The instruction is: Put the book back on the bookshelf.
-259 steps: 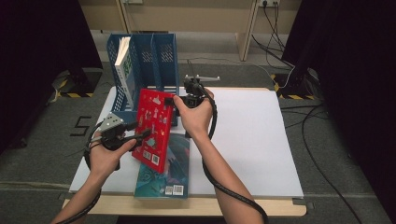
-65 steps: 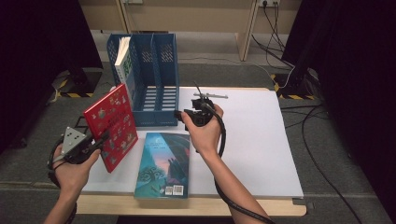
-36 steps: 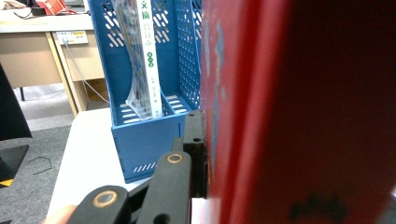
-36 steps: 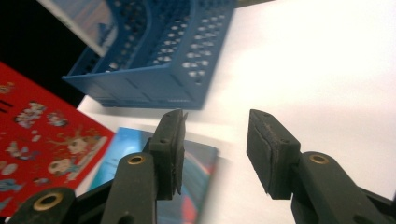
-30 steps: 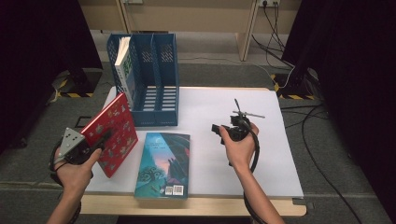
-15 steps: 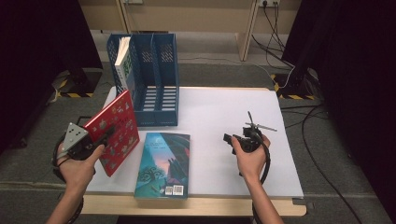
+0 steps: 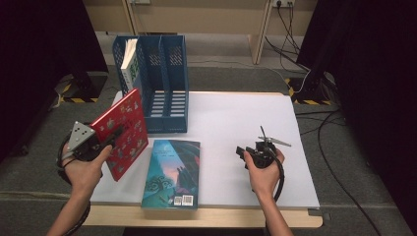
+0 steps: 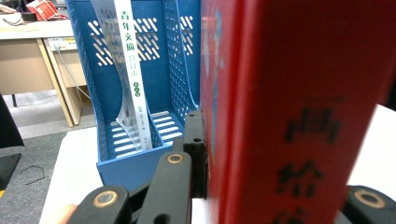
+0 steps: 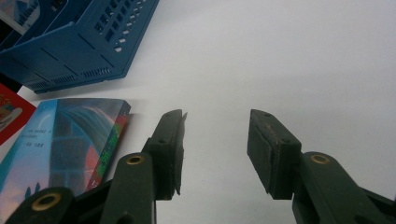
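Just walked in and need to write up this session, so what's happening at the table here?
A person is sorting books into a blue file rack at the back of the white table. The left gripper is clamped on a red book, held upright and off the table, in front of the rack. The right gripper hangs open and empty over bare table. A teal book lies flat near the front edge, and a white book already stands in the rack's leftmost slot.

Red book (image 7: 123,132) lifted off teal book (image 7: 172,172), held upright at left; right gripper (image 7: 242,153) withdrew right, lower
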Demonstrator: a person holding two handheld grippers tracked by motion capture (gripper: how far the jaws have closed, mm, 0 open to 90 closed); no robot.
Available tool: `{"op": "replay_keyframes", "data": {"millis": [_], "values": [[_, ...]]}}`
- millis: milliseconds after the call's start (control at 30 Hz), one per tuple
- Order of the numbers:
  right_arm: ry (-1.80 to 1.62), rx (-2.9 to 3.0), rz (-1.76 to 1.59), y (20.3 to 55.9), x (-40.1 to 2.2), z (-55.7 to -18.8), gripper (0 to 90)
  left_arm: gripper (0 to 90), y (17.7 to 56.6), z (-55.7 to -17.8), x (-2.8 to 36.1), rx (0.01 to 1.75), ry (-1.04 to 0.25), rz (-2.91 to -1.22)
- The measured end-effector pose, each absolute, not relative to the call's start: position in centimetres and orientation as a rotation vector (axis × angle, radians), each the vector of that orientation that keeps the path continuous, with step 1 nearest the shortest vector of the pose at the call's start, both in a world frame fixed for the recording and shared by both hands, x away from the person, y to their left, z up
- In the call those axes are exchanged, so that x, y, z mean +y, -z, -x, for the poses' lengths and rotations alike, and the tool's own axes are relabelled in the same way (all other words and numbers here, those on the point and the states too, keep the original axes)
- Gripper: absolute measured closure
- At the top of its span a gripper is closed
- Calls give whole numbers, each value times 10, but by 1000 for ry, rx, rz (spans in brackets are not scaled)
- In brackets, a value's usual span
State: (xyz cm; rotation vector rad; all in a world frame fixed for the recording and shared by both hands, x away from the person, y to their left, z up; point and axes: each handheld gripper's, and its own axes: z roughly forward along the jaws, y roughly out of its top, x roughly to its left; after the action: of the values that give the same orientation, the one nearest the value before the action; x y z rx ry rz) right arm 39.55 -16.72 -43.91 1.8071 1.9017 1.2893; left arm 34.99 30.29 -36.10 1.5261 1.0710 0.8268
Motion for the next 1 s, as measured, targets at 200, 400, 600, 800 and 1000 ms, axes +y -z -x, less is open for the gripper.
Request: {"op": "replay_keyframes", "data": {"millis": [200, 400, 600, 800, 1000], "values": [[-1311, 1900, -1794, 444, -170, -389, 563, 788, 357, -356, 298, 1082, -815, -1523], [-1311, 1900, -1779, 449, -172, -383, 564, 788, 351, -361, 293, 1077, -815, -1527], [-1313, 1898, -1784, 451, -172, -381, 564, 788, 345, -366, 290, 1073, -820, -1517], [-1311, 1898, -1779, 453, -172, -381, 564, 788, 338, -369, 288, 1058, -822, -1511], [-1301, 1896, -1780, 455, -172, -378, 564, 788, 336, -372, 286, 1053, -819, -1500]]}}
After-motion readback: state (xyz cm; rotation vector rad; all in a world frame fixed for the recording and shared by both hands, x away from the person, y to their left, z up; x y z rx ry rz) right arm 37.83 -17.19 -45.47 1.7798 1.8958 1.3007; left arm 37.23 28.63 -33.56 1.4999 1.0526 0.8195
